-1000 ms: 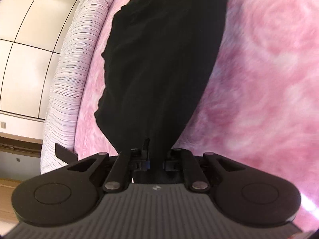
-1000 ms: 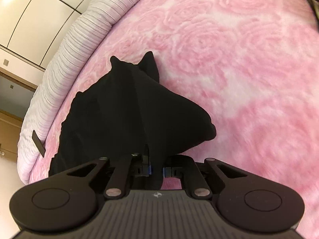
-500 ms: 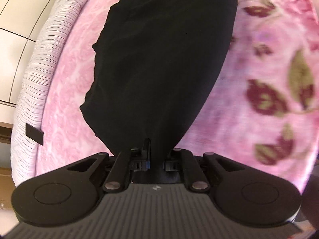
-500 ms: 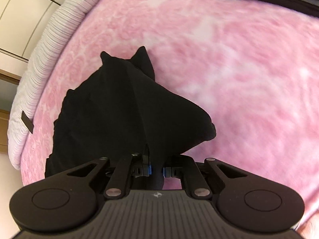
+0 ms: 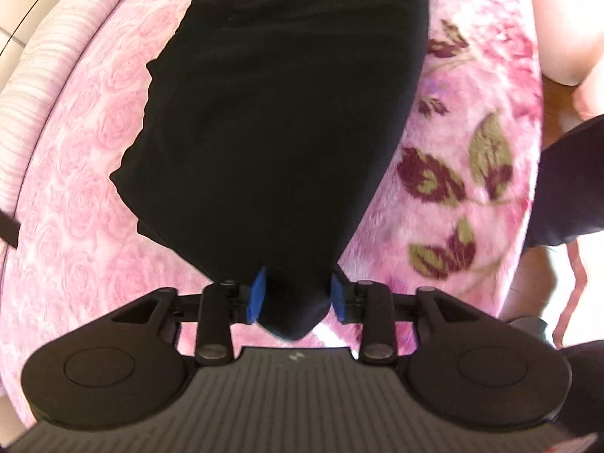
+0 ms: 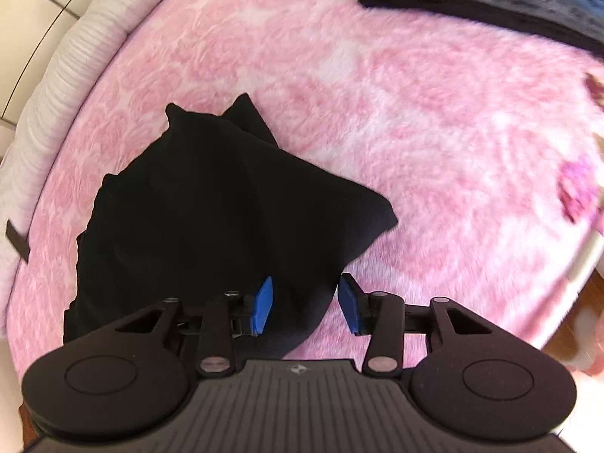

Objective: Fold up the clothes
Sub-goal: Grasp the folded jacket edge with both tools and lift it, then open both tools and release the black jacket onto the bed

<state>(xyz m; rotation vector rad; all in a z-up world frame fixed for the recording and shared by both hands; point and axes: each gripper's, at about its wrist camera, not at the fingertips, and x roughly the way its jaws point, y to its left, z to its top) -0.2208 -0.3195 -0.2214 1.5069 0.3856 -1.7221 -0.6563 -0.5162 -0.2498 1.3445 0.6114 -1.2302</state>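
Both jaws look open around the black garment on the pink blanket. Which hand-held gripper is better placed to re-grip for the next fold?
Probably the left hand-held gripper: the black garment fills the gap between its open blue pads. In the right hand-held gripper, the garment sits toward the left pad, with pink blanket showing beside the right pad.

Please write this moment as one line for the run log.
stage: release | left claw: open, black garment between pads | right claw: open | garment on pink blanket

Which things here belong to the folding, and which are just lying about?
Folding: black garment, left gripper, right gripper, both open.

Lying about: pink blanket, dark clothes pile, white ribbed bed edge.
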